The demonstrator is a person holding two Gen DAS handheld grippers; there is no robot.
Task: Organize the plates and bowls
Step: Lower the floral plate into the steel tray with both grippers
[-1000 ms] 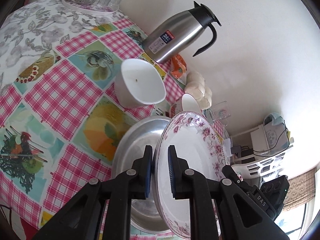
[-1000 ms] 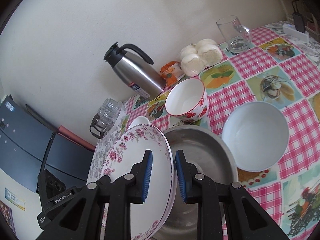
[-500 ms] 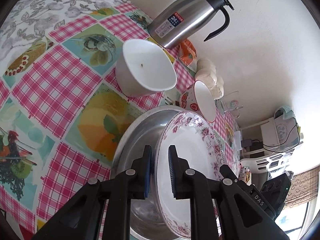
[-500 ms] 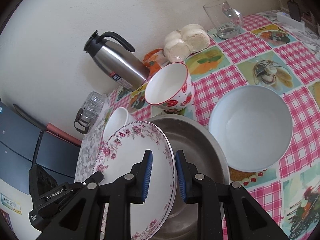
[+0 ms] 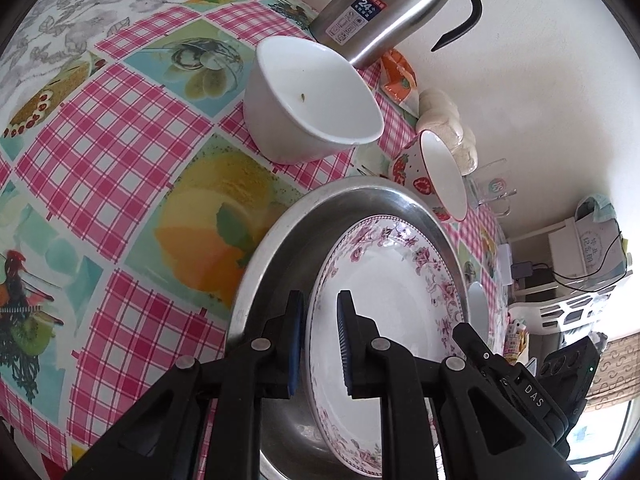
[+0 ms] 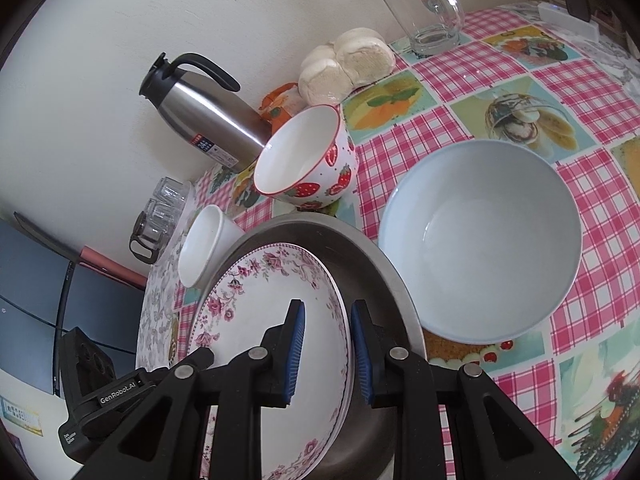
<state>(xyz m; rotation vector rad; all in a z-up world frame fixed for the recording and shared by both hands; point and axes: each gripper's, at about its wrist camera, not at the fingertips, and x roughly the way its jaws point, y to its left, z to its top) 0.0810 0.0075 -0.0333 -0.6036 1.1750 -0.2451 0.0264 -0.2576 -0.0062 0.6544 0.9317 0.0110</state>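
The jaws of the left gripper (image 5: 318, 354) and the right gripper (image 6: 326, 354) are pinched on opposite rims of the flowered plate (image 5: 394, 316), which is held tilted inside the metal basin (image 5: 280, 240). If one rim is let go early, the plate could be dropped and cracked. The strawberry bowl (image 6: 306, 158) nearby could also be bumped.

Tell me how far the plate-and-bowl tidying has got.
Nothing sits in the steel basin yet. In hand: both tools, left tool and right tool, grip the floral plate over it. Left: strawberry bowl, blue bowl, white bowl.
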